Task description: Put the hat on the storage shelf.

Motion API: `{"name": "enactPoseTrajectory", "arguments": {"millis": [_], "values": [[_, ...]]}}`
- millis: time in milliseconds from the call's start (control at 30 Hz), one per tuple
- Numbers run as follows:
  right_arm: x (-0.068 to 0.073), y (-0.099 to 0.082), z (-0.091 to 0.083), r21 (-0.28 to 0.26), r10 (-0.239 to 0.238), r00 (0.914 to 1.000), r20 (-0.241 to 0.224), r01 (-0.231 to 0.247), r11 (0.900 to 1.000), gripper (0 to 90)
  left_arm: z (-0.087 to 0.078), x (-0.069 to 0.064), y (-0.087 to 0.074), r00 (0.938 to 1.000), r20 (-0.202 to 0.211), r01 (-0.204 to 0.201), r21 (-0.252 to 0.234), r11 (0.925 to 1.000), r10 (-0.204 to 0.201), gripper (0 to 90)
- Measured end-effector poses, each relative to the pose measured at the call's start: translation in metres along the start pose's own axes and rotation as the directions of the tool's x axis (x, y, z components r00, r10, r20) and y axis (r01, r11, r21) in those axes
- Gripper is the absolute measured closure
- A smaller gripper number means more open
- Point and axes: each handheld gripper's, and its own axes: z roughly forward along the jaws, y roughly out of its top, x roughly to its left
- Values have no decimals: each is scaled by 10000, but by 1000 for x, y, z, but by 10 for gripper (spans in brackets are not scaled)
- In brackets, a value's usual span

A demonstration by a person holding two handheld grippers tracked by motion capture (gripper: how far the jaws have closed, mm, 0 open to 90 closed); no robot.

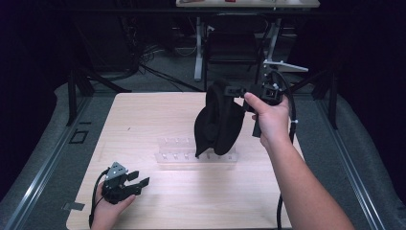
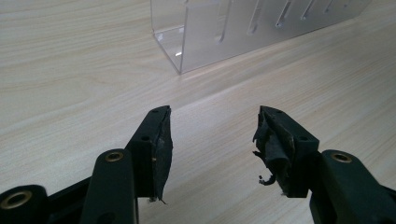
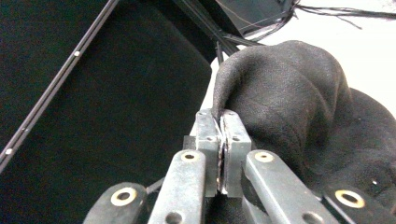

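A pale, matt wood-grain table (image 1: pixel 143 120) is seen; the rack (image 2: pixel 243 28) at its middle is clear glossy plastic, the black cloth (image 3: pixel 299 102) a matt, finely woven fabric.

A pale wooden table (image 1: pixel 143 124) stands on grey carpet (image 1: pixel 52 139). Behind it, in the dim room, are a black chair (image 1: pixel 232 45) and cables (image 1: pixel 153 57).

Tongs (image 3: pixel 222 126): jaws pressed together, pinching a fold of fabric at their tips.
Black cloth (image 3: pixel 299 107): bulky and soft, bulging right of the jaws.
Cables (image 3: pixel 280 14): dark strands, upper edge.
Backdrop: dark, left side.
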Motion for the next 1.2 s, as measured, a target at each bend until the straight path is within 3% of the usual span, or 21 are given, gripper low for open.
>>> {"name": "enactPoseTrajectory", "arguments": {"millis": [367, 567, 767, 1067, 1200], "values": [[-8, 0, 13, -39, -35, 9995, 300, 36, 10000, 881, 3, -2, 1, 10000, 39, -76, 150, 9999, 75, 455], [-12, 0, 17, -60, 49, 9999, 113, -48, 10000, 880, 4, -3, 1, 9999, 89, -103, 46, 9999, 103, 455], [-7, -6, 18, 119, -146, 9999, -89, 147, 9998, 880, 5, -5, 2, 9998, 102, -168, -21, 9999, 168, 461], [2, -17, 24, 375, -246, 9980, -575, 267, 9989, 879, 0, -15, 17, 9985, 472, -254, -669, 9974, 286, 497], [2, -21, 25, 452, -183, 9970, -757, 218, 9987, 879, 5, -24, 25, 9963, 580, -588, -669, 9960, 627, 504]]}}
